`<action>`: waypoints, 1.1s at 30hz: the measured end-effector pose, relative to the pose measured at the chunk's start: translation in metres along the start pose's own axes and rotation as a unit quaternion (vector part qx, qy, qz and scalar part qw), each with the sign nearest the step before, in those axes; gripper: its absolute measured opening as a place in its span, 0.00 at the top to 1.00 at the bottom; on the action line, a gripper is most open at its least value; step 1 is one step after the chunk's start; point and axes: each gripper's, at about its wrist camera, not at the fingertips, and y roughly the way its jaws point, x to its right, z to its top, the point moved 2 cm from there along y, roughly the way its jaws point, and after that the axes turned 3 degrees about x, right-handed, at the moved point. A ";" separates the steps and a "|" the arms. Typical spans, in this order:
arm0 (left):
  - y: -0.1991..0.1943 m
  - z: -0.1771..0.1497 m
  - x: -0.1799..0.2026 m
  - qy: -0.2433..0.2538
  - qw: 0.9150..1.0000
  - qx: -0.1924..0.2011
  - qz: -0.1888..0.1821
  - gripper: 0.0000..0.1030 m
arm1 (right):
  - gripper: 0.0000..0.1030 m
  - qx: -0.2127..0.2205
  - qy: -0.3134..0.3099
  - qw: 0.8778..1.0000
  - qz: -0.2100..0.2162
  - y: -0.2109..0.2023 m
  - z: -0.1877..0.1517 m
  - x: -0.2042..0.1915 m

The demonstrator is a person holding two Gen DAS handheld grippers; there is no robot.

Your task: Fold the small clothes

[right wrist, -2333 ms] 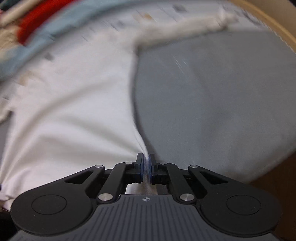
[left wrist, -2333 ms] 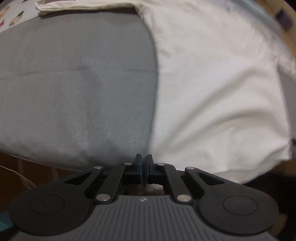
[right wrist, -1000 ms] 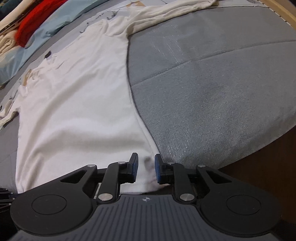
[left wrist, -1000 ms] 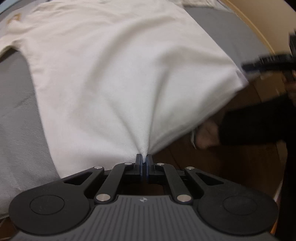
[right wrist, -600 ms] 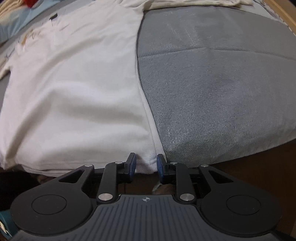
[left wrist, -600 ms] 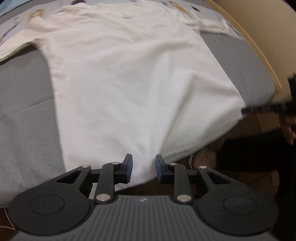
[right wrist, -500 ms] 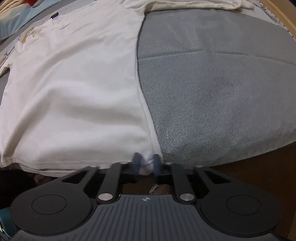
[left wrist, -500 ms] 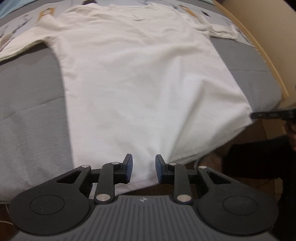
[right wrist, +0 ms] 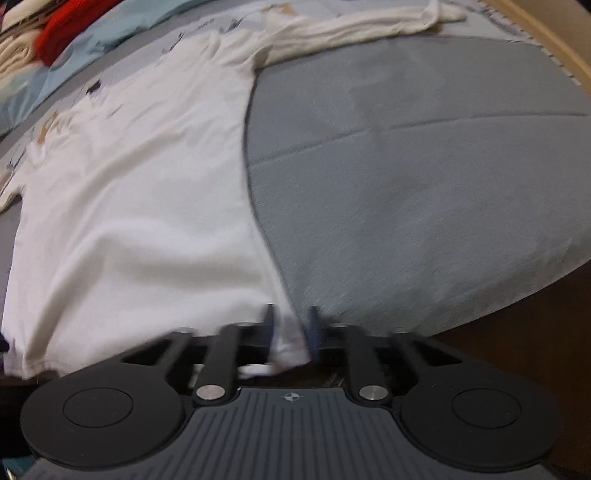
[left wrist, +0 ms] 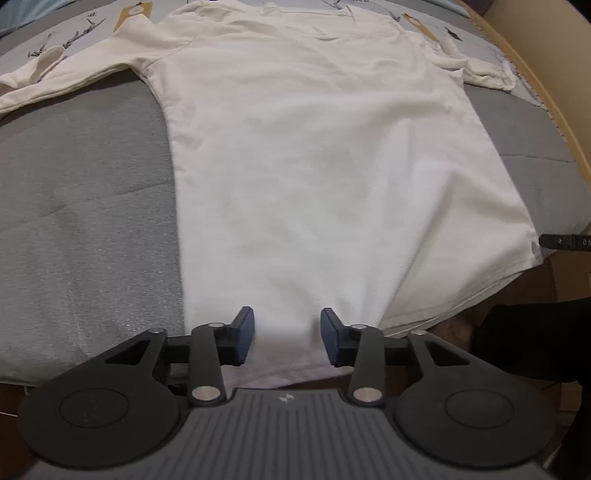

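Observation:
A white long-sleeved shirt (left wrist: 314, 155) lies spread flat on a grey bed cover (left wrist: 81, 221), collar far, hem at the near edge. My left gripper (left wrist: 287, 332) is open, its pads either side of the hem near the shirt's left corner. The shirt also shows in the right wrist view (right wrist: 140, 206). My right gripper (right wrist: 291, 332) is open with the hem's right corner between its blurred pads. The right gripper's tip (left wrist: 565, 242) shows at the right edge of the left wrist view.
A wooden bed frame (left wrist: 535, 74) runs along the right side. A red garment (right wrist: 70, 26) and pale blue bedding (right wrist: 122, 26) lie at the far left. The bed edge drops to a dark floor (right wrist: 524, 354) close to both grippers.
Both grippers held the hem shut and pulled it toward the near edge, then opened. The left jaws have widened further. The right gripper closed briefly half a second ago and now is open again.

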 end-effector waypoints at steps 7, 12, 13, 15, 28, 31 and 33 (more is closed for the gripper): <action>-0.002 0.014 -0.020 -0.001 1.000 0.004 0.022 0.56 | 0.64 -0.035 -0.064 0.997 -0.026 0.024 -0.005 -0.020; 0.004 0.021 -0.019 -0.001 1.000 0.006 0.028 0.56 | 0.87 -0.030 -0.070 0.997 -0.027 0.022 -0.004 -0.020; 0.002 0.017 -0.022 -0.001 1.000 0.006 0.029 0.56 | 0.89 -0.026 -0.069 0.997 -0.025 0.020 -0.004 -0.022; 0.001 0.017 -0.026 -0.003 0.999 0.005 0.036 0.56 | 0.89 -0.010 -0.052 0.998 -0.017 0.012 0.002 -0.017; 0.024 0.020 -0.053 0.013 0.992 -0.025 0.120 0.49 | 0.79 0.060 0.017 0.996 -0.057 -0.012 0.013 0.004; 0.023 0.030 -0.054 0.001 0.995 0.006 0.100 0.49 | 0.70 0.084 0.012 0.996 -0.034 -0.017 0.018 -0.004; 0.027 0.033 -0.055 -0.007 0.996 0.008 0.092 0.47 | 0.61 0.079 0.005 0.996 -0.028 -0.006 0.020 -0.011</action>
